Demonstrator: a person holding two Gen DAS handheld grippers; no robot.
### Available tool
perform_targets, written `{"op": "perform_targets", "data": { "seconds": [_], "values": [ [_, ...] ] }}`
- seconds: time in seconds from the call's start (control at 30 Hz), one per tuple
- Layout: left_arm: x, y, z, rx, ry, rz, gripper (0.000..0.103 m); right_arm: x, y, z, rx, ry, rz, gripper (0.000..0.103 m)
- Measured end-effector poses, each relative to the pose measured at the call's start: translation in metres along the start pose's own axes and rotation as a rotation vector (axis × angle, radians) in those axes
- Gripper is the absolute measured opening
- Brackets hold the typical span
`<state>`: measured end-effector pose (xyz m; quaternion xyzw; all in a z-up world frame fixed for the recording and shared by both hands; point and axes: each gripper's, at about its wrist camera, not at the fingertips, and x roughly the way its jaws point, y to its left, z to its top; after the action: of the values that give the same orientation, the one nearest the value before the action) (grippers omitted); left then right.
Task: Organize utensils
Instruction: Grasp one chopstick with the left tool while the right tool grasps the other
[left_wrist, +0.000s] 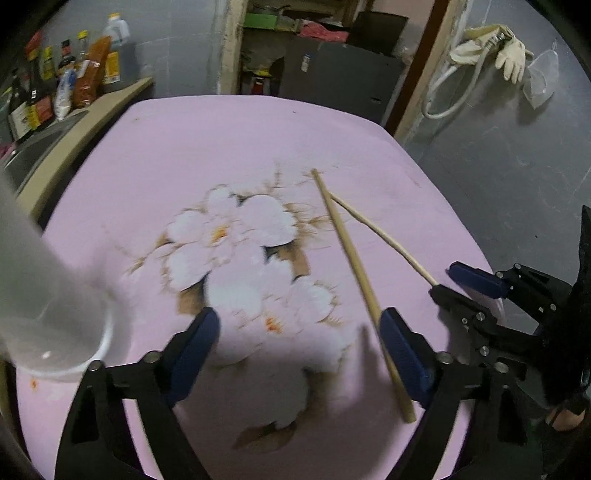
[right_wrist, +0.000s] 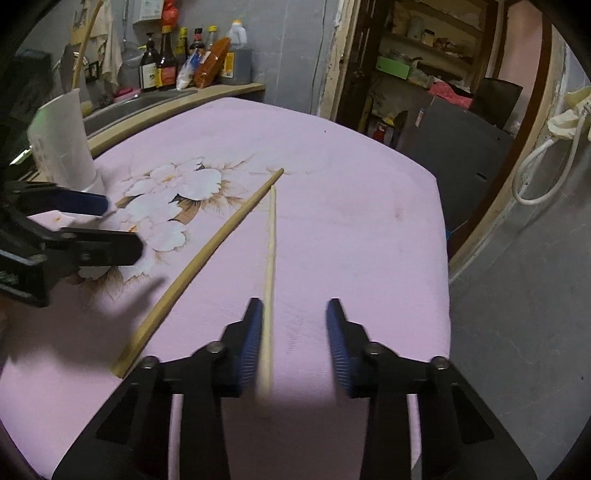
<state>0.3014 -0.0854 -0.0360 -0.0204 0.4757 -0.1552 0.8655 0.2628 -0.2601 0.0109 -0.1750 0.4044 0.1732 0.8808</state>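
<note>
Between the jaws of the right gripper (right_wrist: 293, 343), hard against the left pad, lies the thinner chopstick (right_wrist: 271, 258). Its long axis runs straight ahead, in line with the fingers, with the near end under the gripper body and the far tip well ahead on the pink tablecloth (right_wrist: 351, 206). The jaws stand partly apart. The right pad is clear of the stick, so no grip is made yet. The gap looks wider than the stick needs; closing further should seat both pads.

The thicker chopstick (left_wrist: 351, 273) lies just beside the left gripper (left_wrist: 299, 343), running along its right finger (left_wrist: 399, 343). Whether the pad touches it cannot be told. Its long axis runs ahead and slightly leftward from that finger; the far tip meets the thinner chopstick's tip ahead of both grippers. The left jaws stand wide and hold nothing, with only printed cloth between them.

Each hand is nearer its own stick: right to the thinner, left to the thicker. The right is better aligned. The left would need to shift rightward to bring the stick between its pads.

Both grippers point steeply down toward the cloth, side by side. A translucent cup (left_wrist: 48, 295) stands just to the left of the left gripper, the likely destination.
</note>
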Motion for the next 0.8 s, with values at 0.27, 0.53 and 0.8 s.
{"op": "perform_targets", "data": {
  "seconds": [0.27, 0.53, 0.8],
  "values": [
    [0.025, -0.015, 0.02, 0.045, 0.056, -0.053, 0.044, 0.003, -0.019, -0.001, 0.023, -0.004, -0.057, 0.007],
    [0.049, -0.016, 0.051, 0.029, 0.091, -0.04, 0.016, 0.007, -0.033, 0.004, 0.07, 0.011, -0.02, 0.007],
    [0.038, -0.003, 0.042, -0.016, 0.114, -0.07, 0.006, 0.02, -0.033, 0.019, 0.062, 0.069, 0.013, 0.009]
  ]
}}
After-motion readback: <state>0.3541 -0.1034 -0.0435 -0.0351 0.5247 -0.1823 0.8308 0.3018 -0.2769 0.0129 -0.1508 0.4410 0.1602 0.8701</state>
